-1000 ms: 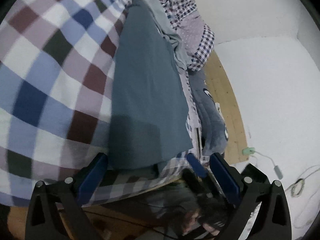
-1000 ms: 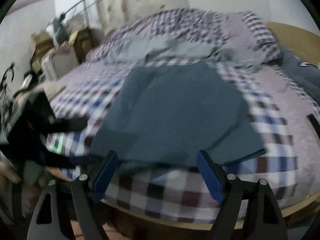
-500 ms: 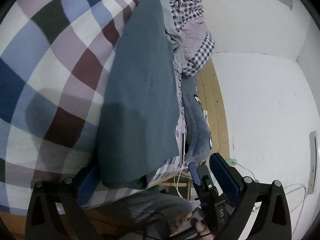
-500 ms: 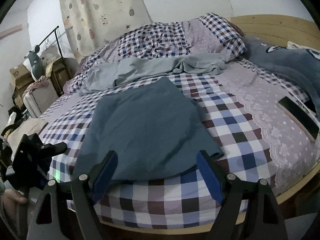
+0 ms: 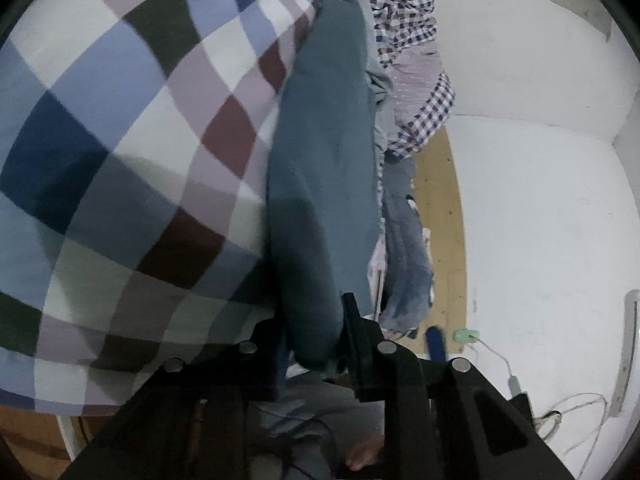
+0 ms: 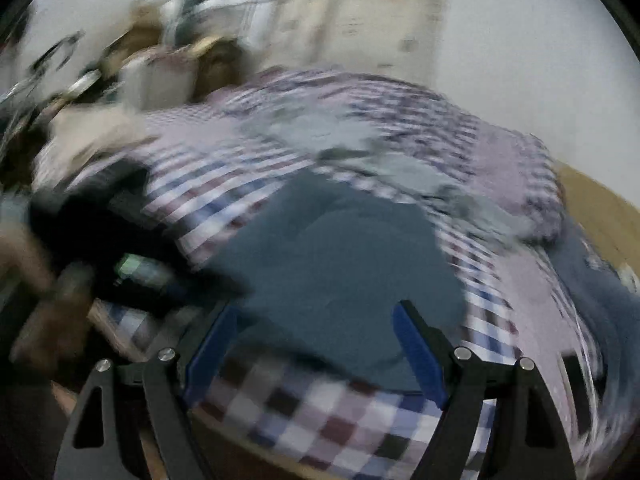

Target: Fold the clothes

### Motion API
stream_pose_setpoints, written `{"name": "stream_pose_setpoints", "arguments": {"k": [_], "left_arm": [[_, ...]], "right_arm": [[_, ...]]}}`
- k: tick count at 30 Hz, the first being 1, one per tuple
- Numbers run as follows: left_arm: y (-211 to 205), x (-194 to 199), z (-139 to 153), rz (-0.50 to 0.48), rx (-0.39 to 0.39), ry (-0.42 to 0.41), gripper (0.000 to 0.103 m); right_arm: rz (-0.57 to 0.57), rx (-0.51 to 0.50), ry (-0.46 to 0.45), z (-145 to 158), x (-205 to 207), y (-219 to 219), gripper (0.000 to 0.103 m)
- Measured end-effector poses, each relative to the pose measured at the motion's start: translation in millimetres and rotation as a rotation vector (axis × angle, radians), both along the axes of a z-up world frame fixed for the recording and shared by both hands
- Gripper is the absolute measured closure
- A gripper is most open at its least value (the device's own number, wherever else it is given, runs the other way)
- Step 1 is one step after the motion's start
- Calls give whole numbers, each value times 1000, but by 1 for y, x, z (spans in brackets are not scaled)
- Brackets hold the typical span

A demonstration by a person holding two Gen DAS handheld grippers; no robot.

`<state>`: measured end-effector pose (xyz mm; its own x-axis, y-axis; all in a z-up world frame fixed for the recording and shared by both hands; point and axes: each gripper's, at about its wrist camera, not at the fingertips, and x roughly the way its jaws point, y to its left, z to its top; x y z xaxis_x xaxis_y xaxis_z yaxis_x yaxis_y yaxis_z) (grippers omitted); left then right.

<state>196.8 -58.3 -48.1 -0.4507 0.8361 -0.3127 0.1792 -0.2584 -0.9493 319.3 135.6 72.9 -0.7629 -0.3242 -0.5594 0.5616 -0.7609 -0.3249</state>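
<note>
Checked blue, white and maroon bedsheet [image 5: 132,128] covers the bed beside white walls [image 5: 532,208]. The flat teal-grey cloth garment [image 5: 320,184] lies on it. The left gripper [image 5: 314,344] has just been closing and pinches the garment's near edge; the right gripper [image 6: 316,344] gapes wide, empty.

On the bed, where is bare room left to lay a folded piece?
Free: the checked sheet beside the teal garment, and the strip below its hem. Crowded: the head end, with a grey garment and rumpled bedding.
</note>
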Motion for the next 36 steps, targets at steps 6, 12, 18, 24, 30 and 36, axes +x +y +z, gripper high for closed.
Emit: {"name": "stream_pose_setpoints", "arguments": {"k": [6, 12, 18, 24, 30, 36], "left_arm": [[-2, -3, 14, -18, 38, 35, 88], [4, -9, 32, -45, 54, 96, 92], [2, -11, 34, -53, 74, 103, 92], [4, -14, 41, -63, 97, 131, 92], [4, -13, 40, -63, 120, 132, 92], [6, -13, 41, -60, 113, 136, 92]], "right_arm": [[125, 274, 195, -26, 31, -38, 19], [155, 459, 329, -53, 25, -57, 19], [107, 541, 375, -66, -13, -69, 19], [103, 580, 388, -84, -41, -74, 23], [102, 564, 411, -87, -53, -77, 57], [95, 541, 373, -91, -64, -83, 88]]}}
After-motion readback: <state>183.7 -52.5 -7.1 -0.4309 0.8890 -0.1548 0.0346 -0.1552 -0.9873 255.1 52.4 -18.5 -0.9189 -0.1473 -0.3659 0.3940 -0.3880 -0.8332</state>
